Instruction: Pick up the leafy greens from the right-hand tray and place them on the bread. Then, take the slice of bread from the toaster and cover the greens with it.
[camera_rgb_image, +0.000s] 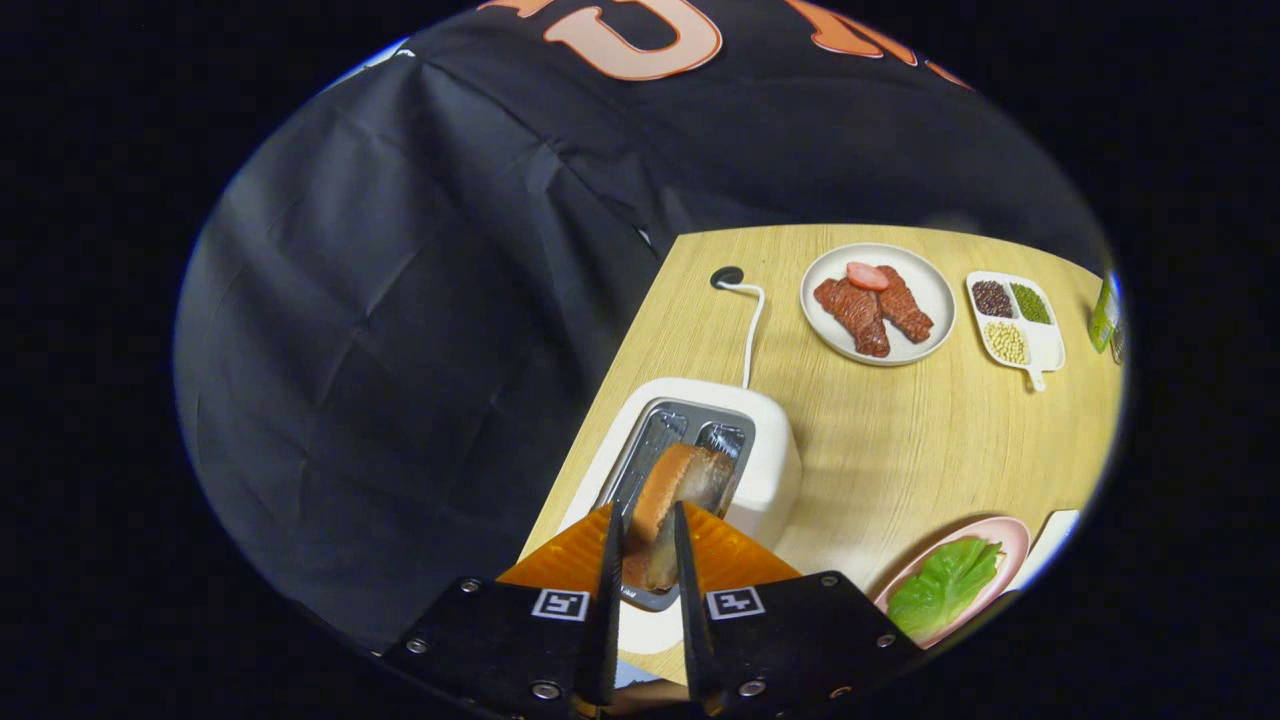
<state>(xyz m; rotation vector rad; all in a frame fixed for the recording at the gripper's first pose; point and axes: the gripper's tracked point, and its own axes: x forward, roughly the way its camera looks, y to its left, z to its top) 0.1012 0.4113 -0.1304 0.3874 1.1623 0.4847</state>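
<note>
My gripper (647, 515) hovers over the white toaster (775, 470) and is shut on a slice of bread (665, 480). The brown-crusted slice stands on edge between the two fingers and leans a little over the toaster's metal slot. Whether its lower edge is still inside the slot is hidden by the fingers. To the right of the fingers, near the table's front, the leafy greens (945, 585) lie flat on a pink plate (1010, 530). What lies beneath the greens is covered.
A white cable (752, 335) runs from the toaster to a hole in the wooden table (900, 440). Beyond it sit a white plate (935, 300) with pieces of meat and a small compartment tray (1045, 345) of beans. The table's left edge runs beside the toaster.
</note>
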